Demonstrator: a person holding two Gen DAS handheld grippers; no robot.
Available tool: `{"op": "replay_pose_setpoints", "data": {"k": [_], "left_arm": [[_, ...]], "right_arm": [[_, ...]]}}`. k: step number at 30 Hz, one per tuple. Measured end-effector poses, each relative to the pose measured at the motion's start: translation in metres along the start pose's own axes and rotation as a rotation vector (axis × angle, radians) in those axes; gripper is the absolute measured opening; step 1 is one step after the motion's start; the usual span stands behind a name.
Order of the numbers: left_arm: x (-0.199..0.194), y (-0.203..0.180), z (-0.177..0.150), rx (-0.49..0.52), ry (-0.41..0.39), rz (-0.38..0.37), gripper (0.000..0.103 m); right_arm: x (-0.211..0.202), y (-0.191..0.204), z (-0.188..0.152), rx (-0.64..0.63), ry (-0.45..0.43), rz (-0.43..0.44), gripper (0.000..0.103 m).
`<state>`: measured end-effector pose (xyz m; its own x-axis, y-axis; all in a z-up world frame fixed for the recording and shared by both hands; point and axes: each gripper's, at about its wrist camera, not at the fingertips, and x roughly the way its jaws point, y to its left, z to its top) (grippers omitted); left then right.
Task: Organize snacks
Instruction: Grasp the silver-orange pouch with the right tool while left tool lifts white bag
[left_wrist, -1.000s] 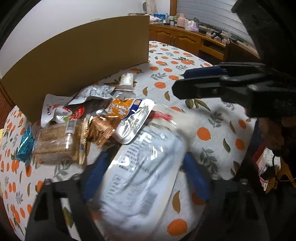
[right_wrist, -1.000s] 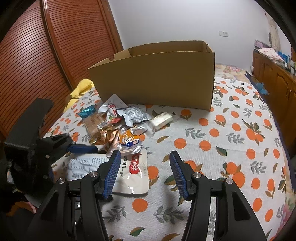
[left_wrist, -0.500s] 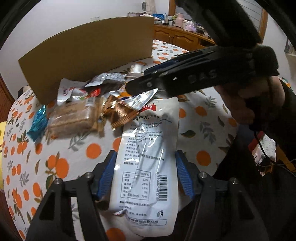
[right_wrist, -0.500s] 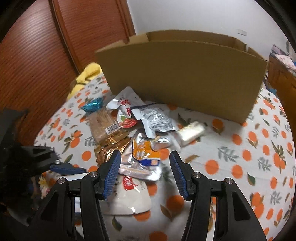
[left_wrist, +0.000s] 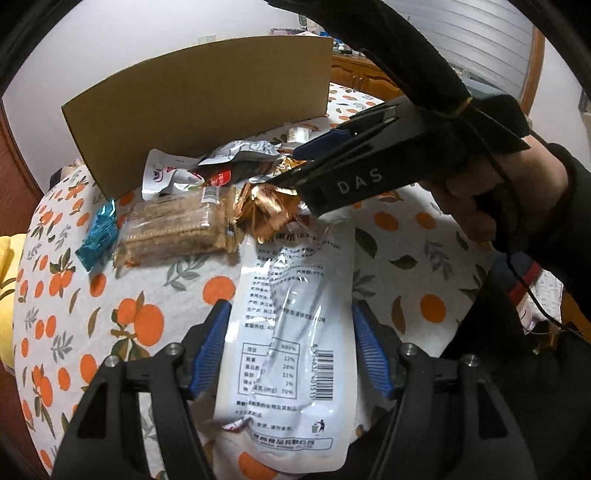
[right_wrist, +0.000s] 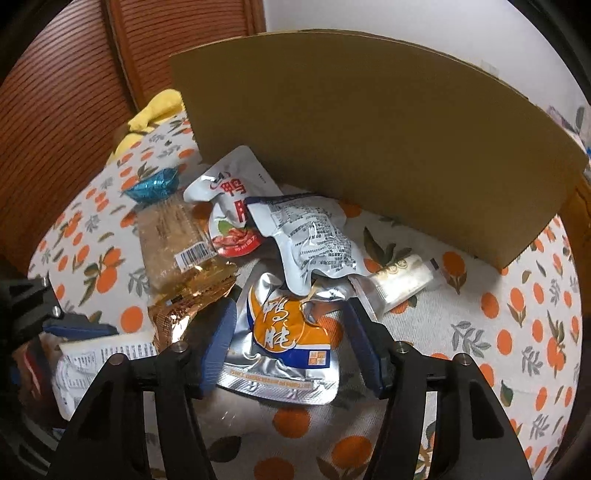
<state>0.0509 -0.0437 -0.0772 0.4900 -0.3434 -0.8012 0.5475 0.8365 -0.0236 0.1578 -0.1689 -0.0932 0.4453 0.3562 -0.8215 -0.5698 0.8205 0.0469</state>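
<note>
While both grippers work over the snack heap, the left gripper (left_wrist: 290, 308) pinches one white pouch (left_wrist: 295, 332) by its side edges, low in the left wrist view.
My right gripper (right_wrist: 290, 306), marked "DAS", has its fingers spread to either side of one orange-and-silver pouch (right_wrist: 291, 332) printed with large Chinese characters; I cannot tell contact. The white pouch shows a barcode and a table headed "NRV%". Upper centre of the right wrist view: one cardboard box (right_wrist: 369, 140) walls off the heap. Also counted: one red-and-white pouch (right_wrist: 229, 199), one grey pouch (right_wrist: 314, 236), one barcoded biscuit pack (right_wrist: 173, 236), one gold wrapper (right_wrist: 184, 299), one blue wrapper (right_wrist: 151, 186), one cream bar (right_wrist: 402, 275). Bare tablecloth (right_wrist: 498, 332) lies open at right.
</note>
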Motion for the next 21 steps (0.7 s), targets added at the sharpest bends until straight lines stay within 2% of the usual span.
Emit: {"op": "replay_pose_setpoints", "data": {"k": [1,2,3,7,21], "left_arm": [[0.0,-0.001,-0.001,0.004,-0.001,0.0,0.062],[0.001,-0.001,0.0,0.006,-0.001,-0.001,0.061],[0.0,0.0,-0.001,0.002,-0.006,-0.003,0.054],[-0.003,0.006,-0.003,-0.008,-0.001,-0.022,0.05],[-0.01,0.012,-0.002,-0.043,-0.03,-0.078,0.049]], "right_arm": [[-0.001,-0.001,0.001,-0.004,0.003,0.004,0.048],[-0.002,-0.002,0.0,-0.005,0.008,0.009,0.044],[-0.004,-0.005,-0.001,-0.003,0.009,0.015,0.04],[-0.013,-0.018,-0.009,0.024,0.004,0.059,0.038],[-0.05,-0.034,-0.035,0.068,-0.075,0.027,0.036]]}}
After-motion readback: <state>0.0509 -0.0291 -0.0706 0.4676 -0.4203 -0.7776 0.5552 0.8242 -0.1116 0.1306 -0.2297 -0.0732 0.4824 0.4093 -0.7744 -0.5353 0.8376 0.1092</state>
